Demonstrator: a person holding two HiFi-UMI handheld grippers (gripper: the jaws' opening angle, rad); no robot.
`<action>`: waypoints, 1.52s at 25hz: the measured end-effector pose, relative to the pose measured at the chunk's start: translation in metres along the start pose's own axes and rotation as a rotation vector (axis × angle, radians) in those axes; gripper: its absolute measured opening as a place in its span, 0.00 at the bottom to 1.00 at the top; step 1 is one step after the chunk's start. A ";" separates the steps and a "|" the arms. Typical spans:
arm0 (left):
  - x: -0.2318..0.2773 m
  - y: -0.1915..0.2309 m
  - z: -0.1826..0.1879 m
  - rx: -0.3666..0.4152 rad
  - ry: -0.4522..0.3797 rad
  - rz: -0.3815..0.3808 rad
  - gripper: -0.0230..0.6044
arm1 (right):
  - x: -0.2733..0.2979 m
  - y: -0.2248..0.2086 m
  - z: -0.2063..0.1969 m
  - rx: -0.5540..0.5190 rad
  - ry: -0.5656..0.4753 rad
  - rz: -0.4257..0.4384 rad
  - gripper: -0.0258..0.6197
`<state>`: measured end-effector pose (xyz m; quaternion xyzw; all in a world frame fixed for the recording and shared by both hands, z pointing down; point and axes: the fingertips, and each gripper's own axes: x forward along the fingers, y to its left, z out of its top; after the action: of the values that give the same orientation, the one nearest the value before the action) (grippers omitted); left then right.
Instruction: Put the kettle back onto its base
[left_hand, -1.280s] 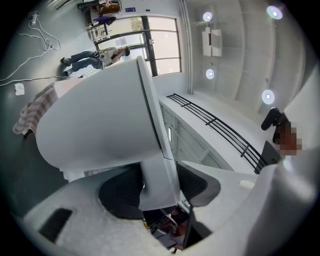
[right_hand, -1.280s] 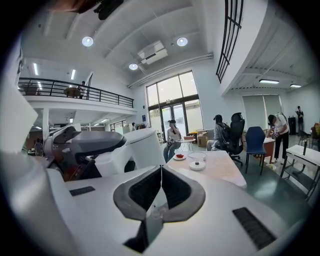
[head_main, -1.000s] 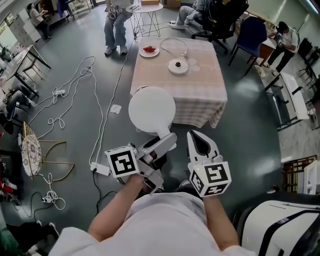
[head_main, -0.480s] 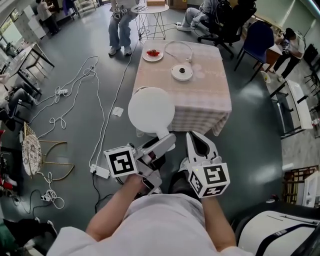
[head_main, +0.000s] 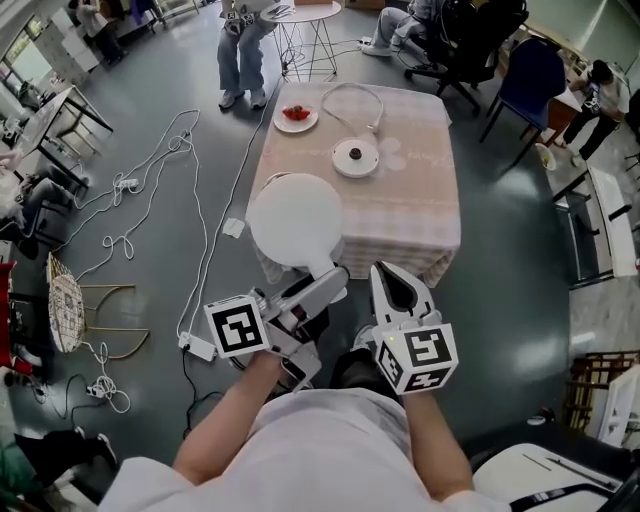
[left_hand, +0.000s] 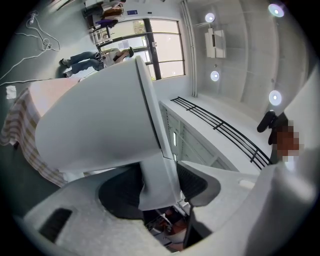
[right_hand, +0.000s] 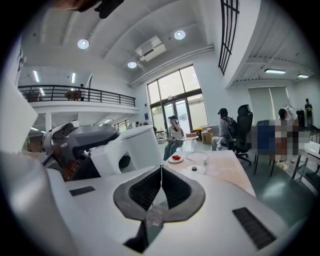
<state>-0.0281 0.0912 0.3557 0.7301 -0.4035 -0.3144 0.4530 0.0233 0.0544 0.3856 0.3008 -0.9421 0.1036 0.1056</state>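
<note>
A white kettle (head_main: 295, 220) hangs in the air just before the near left corner of the table (head_main: 420, 215), seen from above as a round lid. My left gripper (head_main: 325, 285) is shut on its handle; in the left gripper view the handle (left_hand: 157, 170) stands between the dark pads, the kettle body (left_hand: 95, 125) beyond. The round white base (head_main: 355, 157) lies on the checked tablecloth towards the far side, its cord looped behind it. My right gripper (head_main: 395, 290) is beside the left one, shut and empty. The right gripper view shows the right gripper (right_hand: 161, 175), the kettle (right_hand: 137, 145) and the base (right_hand: 196, 169).
A plate of red fruit (head_main: 296, 117) sits at the table's far left corner. White cables (head_main: 150, 190) and a power strip (head_main: 200, 343) lie on the floor to the left. A person (head_main: 240, 50), a round side table (head_main: 300, 15) and office chairs (head_main: 480, 30) are behind the table.
Both grippers and the held kettle have moved forward towards the table, which now lies closer below them. The grip on the handle is unchanged.
</note>
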 end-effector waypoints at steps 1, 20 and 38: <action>0.007 0.001 0.002 -0.001 -0.002 0.004 0.38 | 0.004 -0.007 0.002 0.002 0.001 0.005 0.05; 0.101 0.026 0.034 -0.015 -0.041 0.055 0.38 | 0.053 -0.099 0.020 0.034 -0.001 0.073 0.05; 0.147 0.063 0.095 -0.045 0.037 0.006 0.38 | 0.103 -0.138 0.036 0.048 0.001 -0.020 0.05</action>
<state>-0.0556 -0.0933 0.3620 0.7243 -0.3901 -0.3084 0.4775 0.0175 -0.1217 0.3964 0.3125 -0.9363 0.1252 0.0999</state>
